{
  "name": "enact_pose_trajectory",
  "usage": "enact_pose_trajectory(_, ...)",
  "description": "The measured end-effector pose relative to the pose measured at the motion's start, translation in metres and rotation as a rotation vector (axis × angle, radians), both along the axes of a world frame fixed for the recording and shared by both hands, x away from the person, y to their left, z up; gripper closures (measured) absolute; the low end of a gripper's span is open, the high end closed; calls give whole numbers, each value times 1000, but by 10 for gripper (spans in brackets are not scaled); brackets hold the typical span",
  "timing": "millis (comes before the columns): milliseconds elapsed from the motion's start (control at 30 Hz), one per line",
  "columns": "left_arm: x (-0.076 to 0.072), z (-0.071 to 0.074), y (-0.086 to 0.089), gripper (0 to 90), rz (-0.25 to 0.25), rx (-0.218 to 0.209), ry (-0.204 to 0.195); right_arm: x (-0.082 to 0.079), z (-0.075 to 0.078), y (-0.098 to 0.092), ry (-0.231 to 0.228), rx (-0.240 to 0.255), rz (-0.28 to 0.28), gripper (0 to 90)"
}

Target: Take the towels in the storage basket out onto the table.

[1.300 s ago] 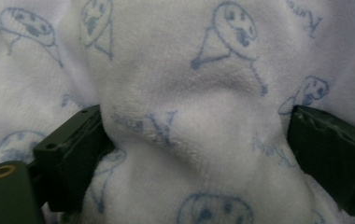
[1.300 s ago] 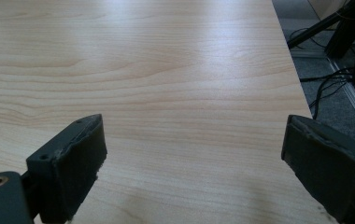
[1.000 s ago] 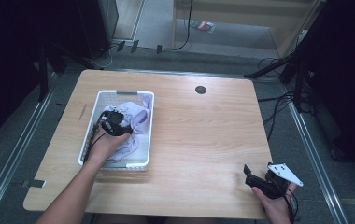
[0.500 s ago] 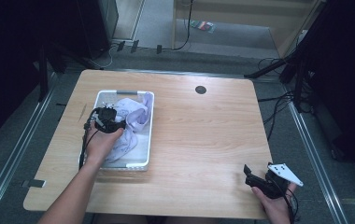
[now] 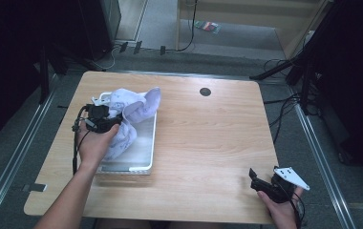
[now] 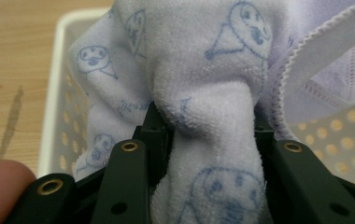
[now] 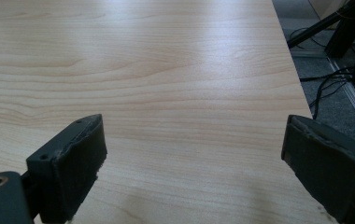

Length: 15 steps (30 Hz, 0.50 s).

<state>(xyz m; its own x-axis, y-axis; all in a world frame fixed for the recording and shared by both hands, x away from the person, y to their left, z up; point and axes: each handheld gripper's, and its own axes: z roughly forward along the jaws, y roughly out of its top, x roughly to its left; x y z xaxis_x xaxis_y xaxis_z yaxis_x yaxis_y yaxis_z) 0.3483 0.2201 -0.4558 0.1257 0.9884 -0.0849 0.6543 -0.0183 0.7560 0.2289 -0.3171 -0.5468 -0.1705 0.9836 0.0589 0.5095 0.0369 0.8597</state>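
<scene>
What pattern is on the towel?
Pale lilac towel printed with blue cartoon faces; clearest in the left gripper view.

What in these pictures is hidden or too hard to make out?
- Left gripper: its tips are buried in the printed towel in the left gripper view.
- White basket: the towel and the person's left hand cover much of its inside in the high view.
- Small coloured item on the floor: too small to identify.
</scene>
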Motion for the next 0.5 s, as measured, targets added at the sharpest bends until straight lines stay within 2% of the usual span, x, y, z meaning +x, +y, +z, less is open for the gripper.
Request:
enact_pose_trajectory(167,-8,17,-1,624,1,-4,-75,0,0,0,-1,0,0,64)
enact_pose_trajectory(500,-17,45,-5,622,-11,-38,-157,0,0,0,-2,-2,1,64)
